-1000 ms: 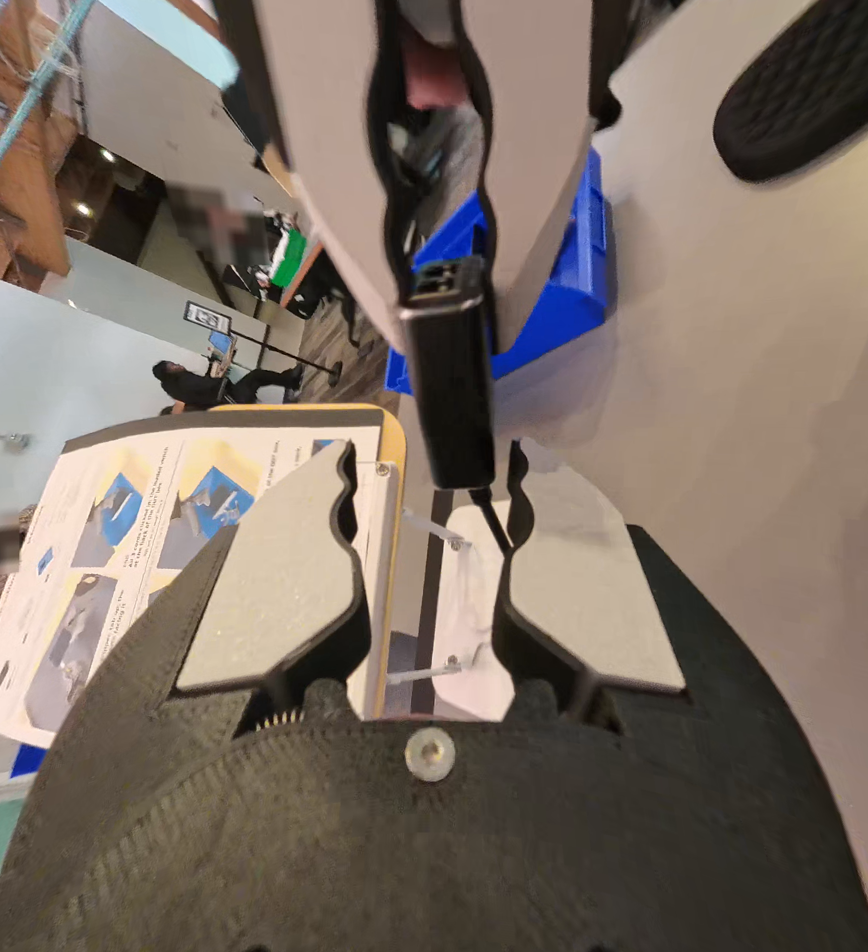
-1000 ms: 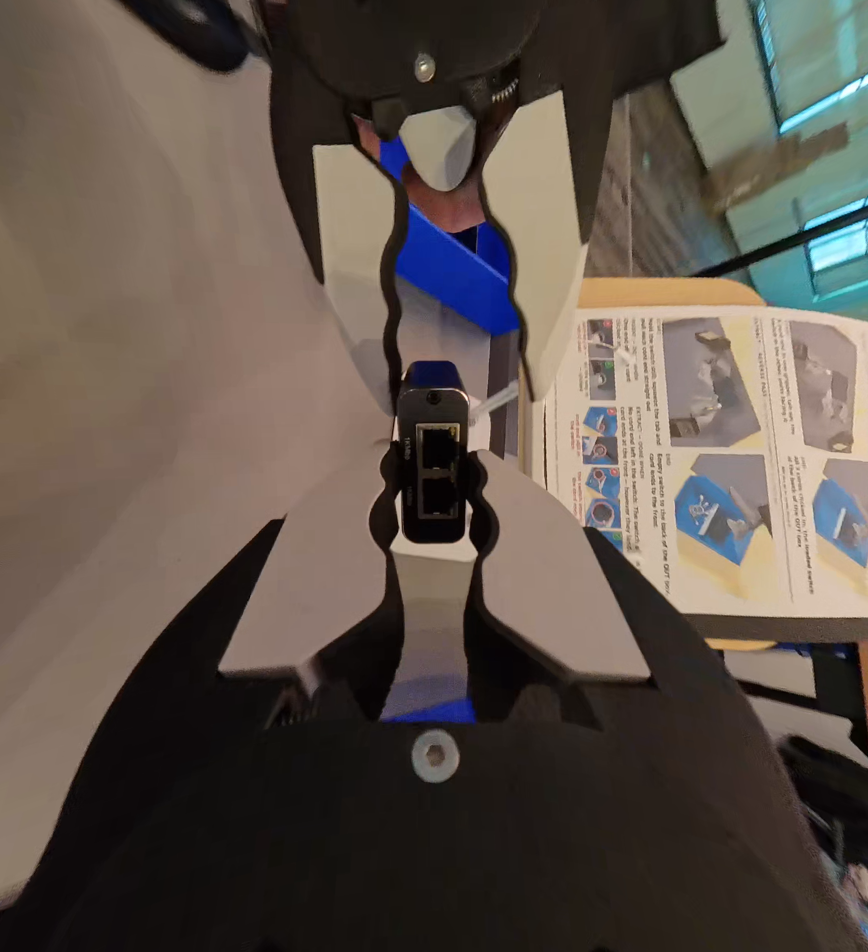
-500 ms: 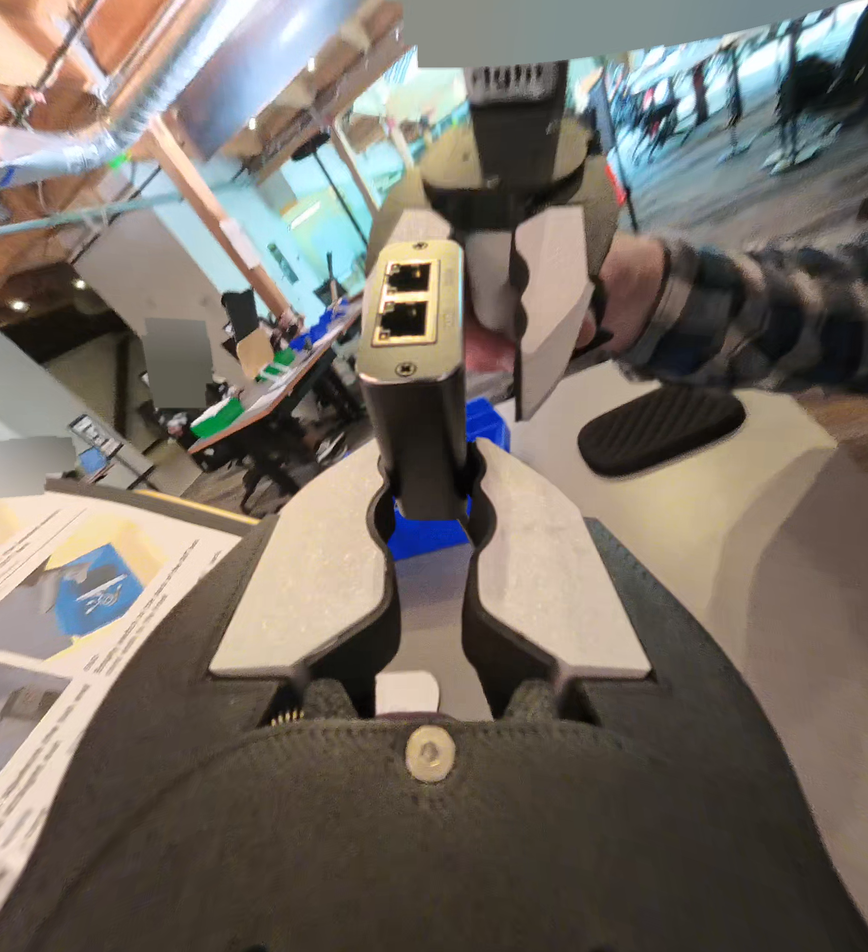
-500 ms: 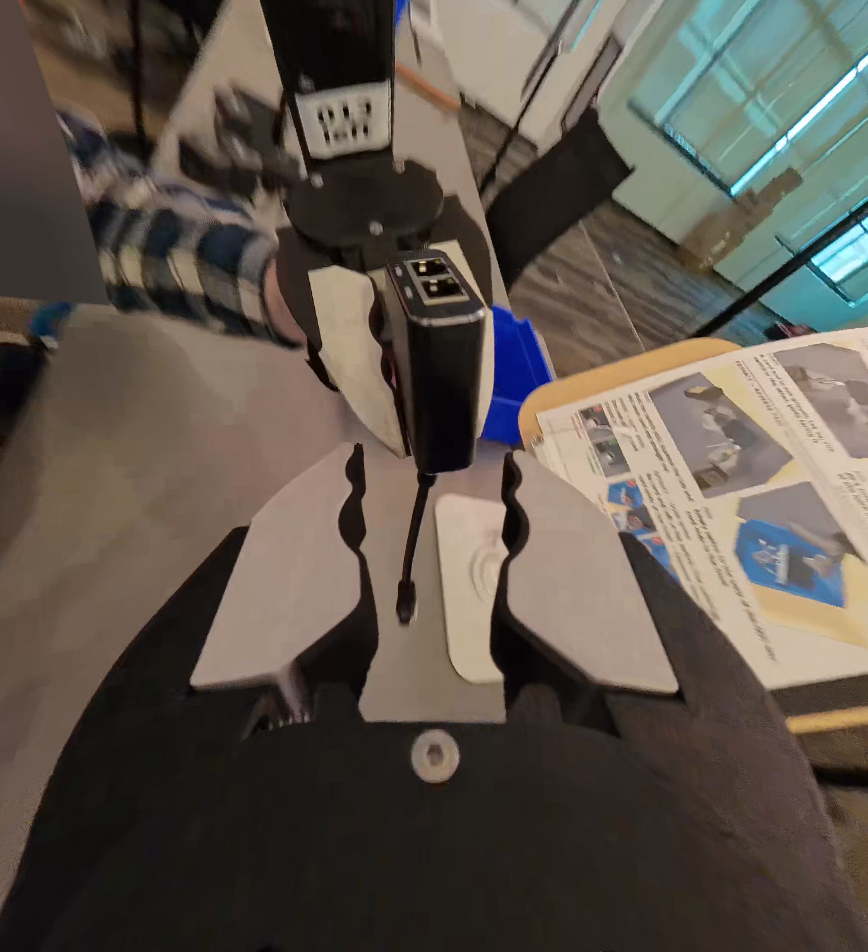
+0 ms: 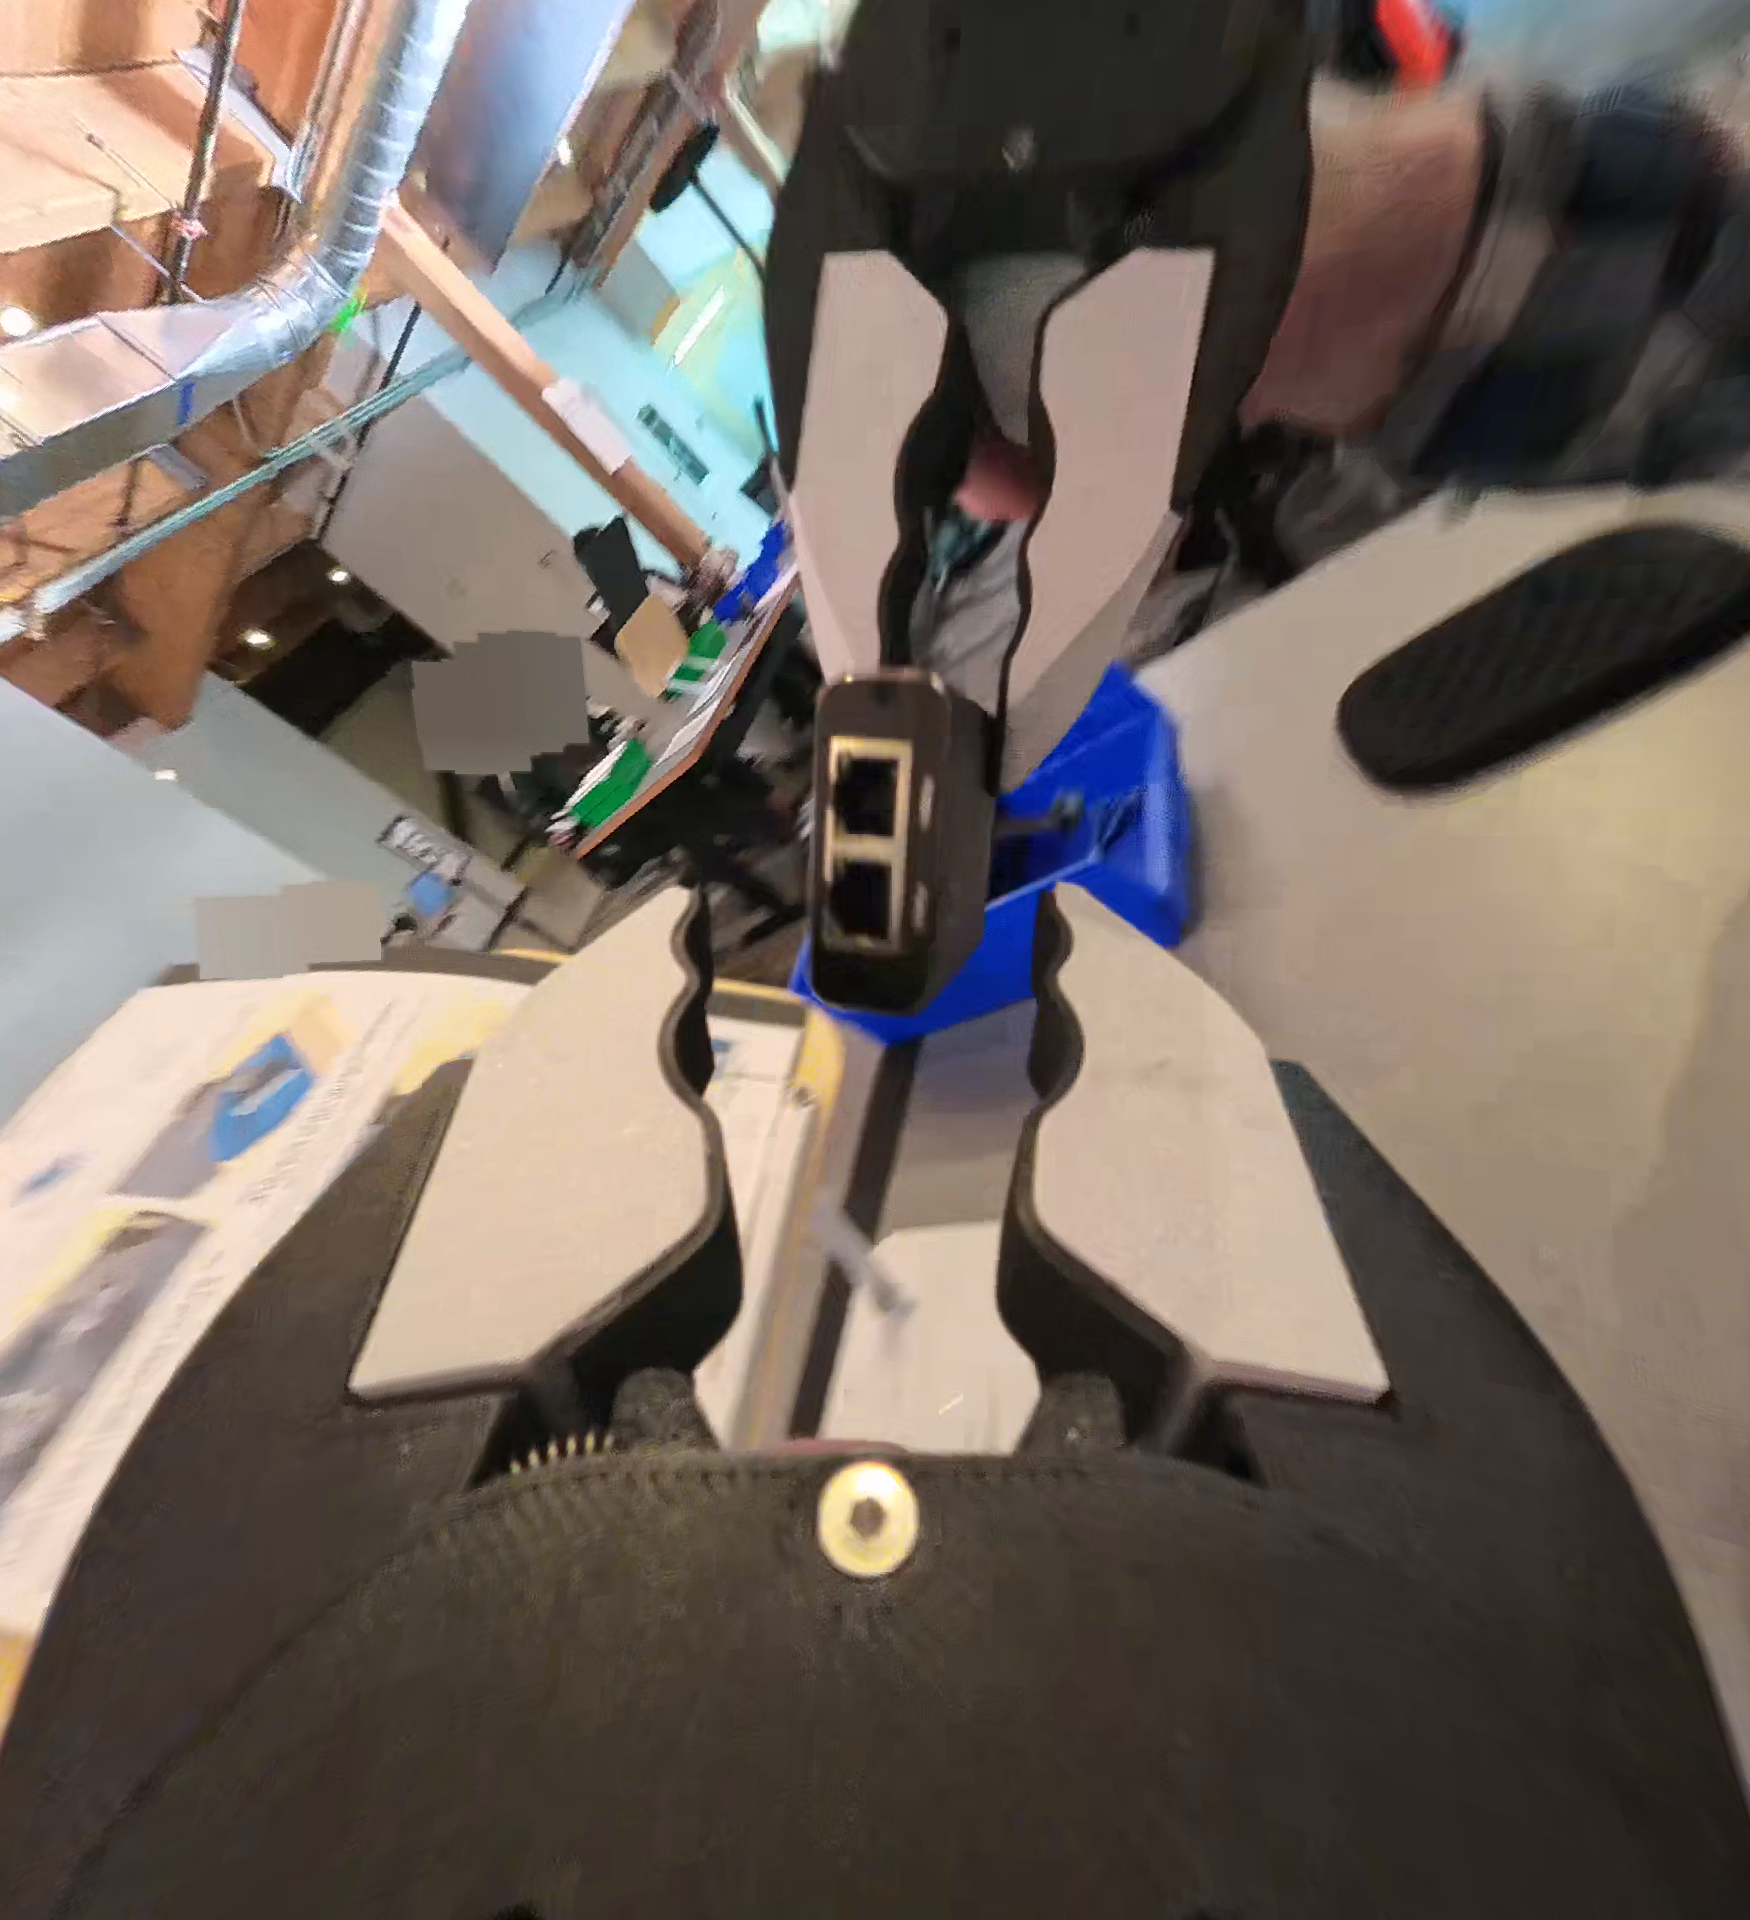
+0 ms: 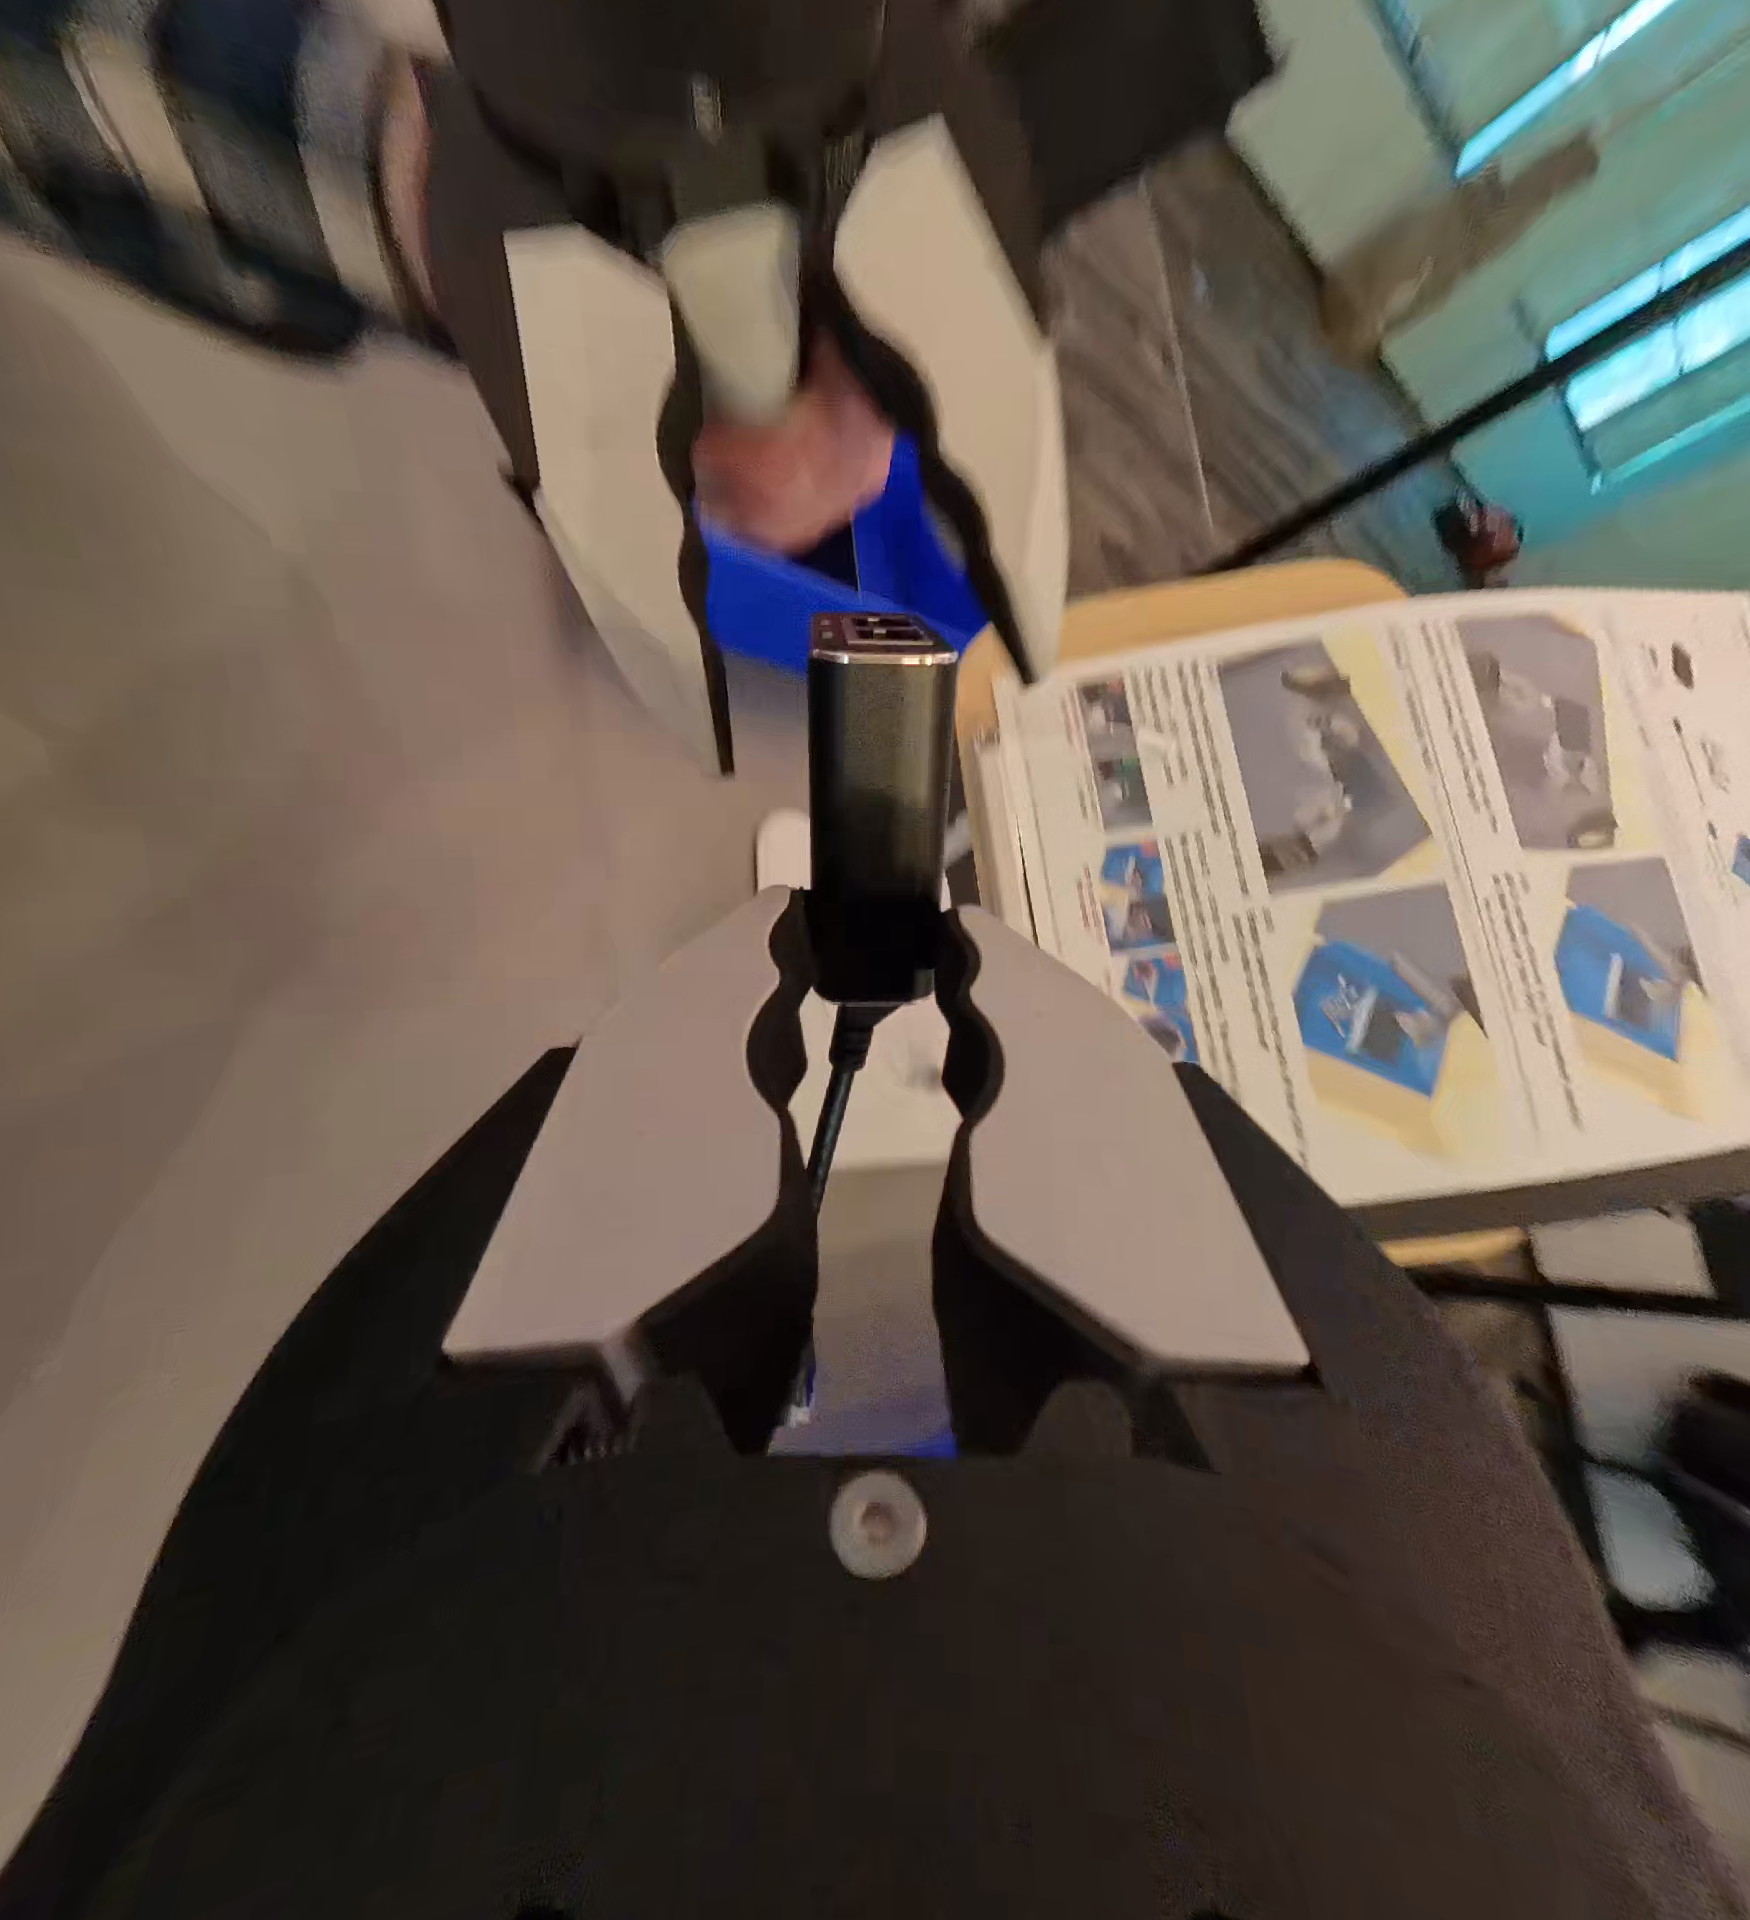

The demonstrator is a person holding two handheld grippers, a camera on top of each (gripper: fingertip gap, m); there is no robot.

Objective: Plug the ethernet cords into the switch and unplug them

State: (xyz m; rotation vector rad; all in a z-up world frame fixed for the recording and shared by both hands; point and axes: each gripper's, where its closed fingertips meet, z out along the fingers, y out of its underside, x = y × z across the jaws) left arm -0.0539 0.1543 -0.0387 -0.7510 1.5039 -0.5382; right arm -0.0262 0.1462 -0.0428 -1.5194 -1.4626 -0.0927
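**A:** Judging from both wrist views, how far along are we?

**B:** Early, I'd say. The small black metal-cased switch with two stacked ports (image 6: 881, 831) is lifted off the pale grey bench (image 6: 227, 831), pinched at its cable end by the right gripper (image 6: 876, 951); both grey fingers (image 6: 715, 1039) press on its sides. Both ports look empty in the left view (image 5: 866, 857), and no ethernet cords show anywhere I can be sure of, so plugging and unplugging both seem left to do.

**A:** And the left gripper (image 5: 866, 935)?

**B:** Its fingers (image 5: 580, 1122) are spread wide, holding nothing. The switch's port face points at it from just beyond the tips, touching neither pad.

**A:** Materials?

**B:** The switch has a smooth, slightly glossy shell with rounded edges and a thin black lead (image 6: 835, 1091) hanging from its rear. Finger pads are matte, grainy, with wavy black inner edges. Behind sit a glossy blue plastic bin (image 5: 1110, 831), a printed paper instruction sheet (image 6: 1422, 883) and an oval black ribbed rubber pad (image 5: 1557, 655)
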